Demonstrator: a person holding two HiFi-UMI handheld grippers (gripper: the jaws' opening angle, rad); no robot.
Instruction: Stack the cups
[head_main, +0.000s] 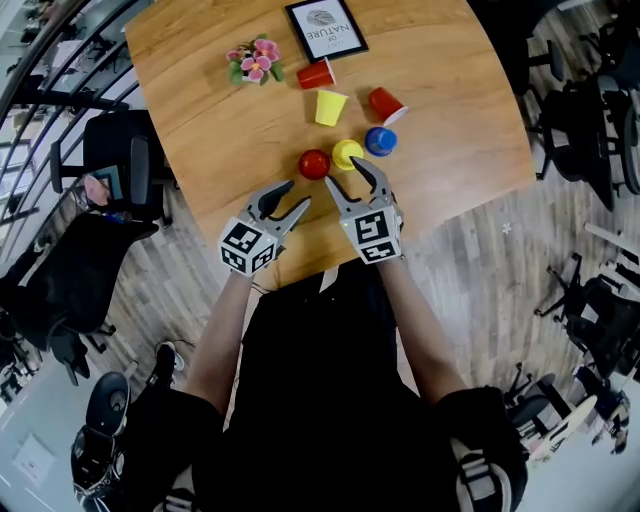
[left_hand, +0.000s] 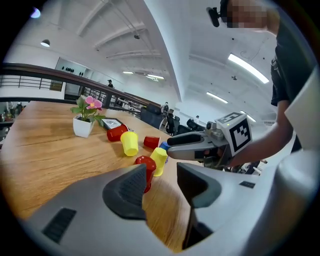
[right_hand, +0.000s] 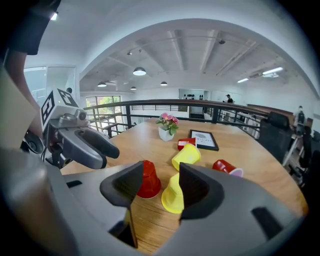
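We are holding the left gripper (head_main: 297, 194) and the right gripper (head_main: 346, 171) empty, with jaws well apart, near the upturned red plastic cup (head_main: 314, 164) and the upturned yellow plastic cup (head_main: 347, 150) on the wooden tabletop (head_main: 200, 90), probably because we are preparing to grasp one each.

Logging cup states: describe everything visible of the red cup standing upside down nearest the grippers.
The red cup looks like plain glossy plastic, tapered. It stands upside down, wide rim on the wooden table, closed base up, near the table's near edge. An upside-down yellow cup stands close on its right; contact is unclear. The left gripper and right gripper, both open, hover just short of it, not touching it.
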